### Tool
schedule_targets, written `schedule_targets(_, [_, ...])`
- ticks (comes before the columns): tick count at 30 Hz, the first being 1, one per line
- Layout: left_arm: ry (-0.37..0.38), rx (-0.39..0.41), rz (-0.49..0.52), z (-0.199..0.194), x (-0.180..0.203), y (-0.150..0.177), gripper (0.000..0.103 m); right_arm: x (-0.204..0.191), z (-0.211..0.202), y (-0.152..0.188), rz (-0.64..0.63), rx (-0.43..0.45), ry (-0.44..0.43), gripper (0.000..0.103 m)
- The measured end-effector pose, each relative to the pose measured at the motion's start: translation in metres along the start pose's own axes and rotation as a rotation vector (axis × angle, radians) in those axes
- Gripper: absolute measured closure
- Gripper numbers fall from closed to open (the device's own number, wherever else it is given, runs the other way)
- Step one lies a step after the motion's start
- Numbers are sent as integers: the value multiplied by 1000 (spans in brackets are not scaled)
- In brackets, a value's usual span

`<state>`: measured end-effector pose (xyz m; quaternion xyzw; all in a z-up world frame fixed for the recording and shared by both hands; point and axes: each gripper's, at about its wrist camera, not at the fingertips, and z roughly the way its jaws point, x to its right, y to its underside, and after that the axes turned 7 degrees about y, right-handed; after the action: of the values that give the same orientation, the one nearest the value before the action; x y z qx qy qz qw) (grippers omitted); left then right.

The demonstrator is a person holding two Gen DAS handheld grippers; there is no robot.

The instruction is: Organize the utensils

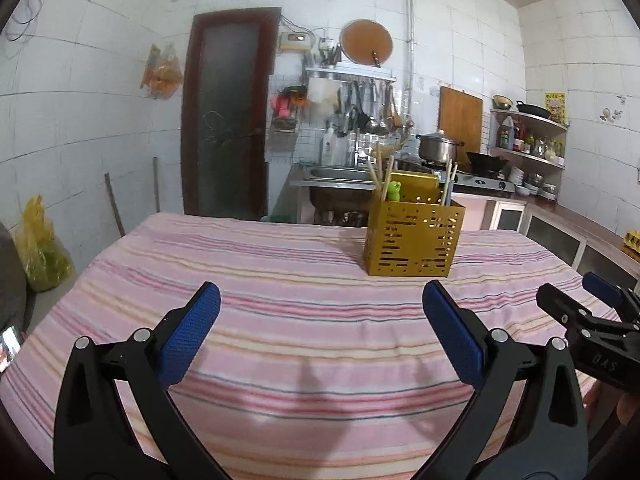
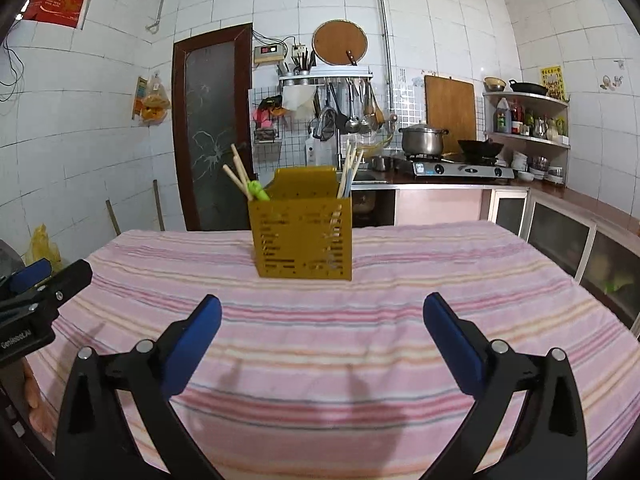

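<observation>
Utensils are standing in the perforated yellow holder toward the table's far edge, chopsticks and a green handle poking up, while left gripper and right gripper are hovering wide open and empty, probably needing a slow, level approach.

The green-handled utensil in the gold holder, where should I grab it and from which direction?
Grip the green handle where it sticks out above the rim of the gold holder, coming from above. It leans beside the chopsticks in the left compartment; the holder's walls block any side approach. Both grippers, left and right, are open.
</observation>
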<state>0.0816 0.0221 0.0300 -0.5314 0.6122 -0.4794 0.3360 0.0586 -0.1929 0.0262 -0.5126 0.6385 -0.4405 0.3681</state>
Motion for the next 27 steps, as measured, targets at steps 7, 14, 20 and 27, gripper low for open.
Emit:
schedule_targets(7, [-43,9,23,10,3,19,5,-2,-8,19,5,57,4,4])
schedule_targets(14, [-60,40,57,5,9,29,5,2,-6,31,20,55,15,5])
schedule_targets(20, [-71,44,66,5,11,27,5,5,-11,32,33,75,23,4])
schedule_targets(27, [-55,43,68,4,12,28,5,5,-13,33,31,78,26,4])
